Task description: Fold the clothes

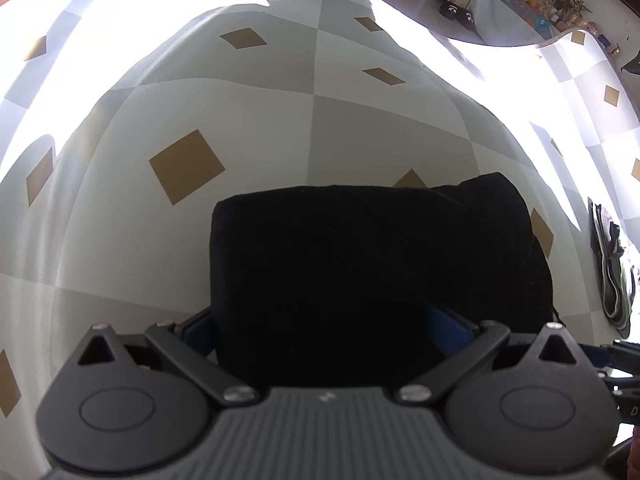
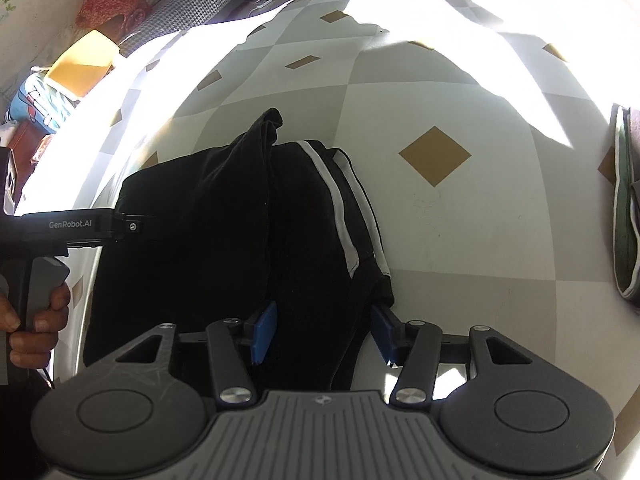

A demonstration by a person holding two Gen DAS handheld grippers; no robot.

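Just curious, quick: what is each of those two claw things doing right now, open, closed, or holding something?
Left gripper: open wide, black garment bunched between its fingers.
Right gripper: open, astride the garment's near edge, not clamped.
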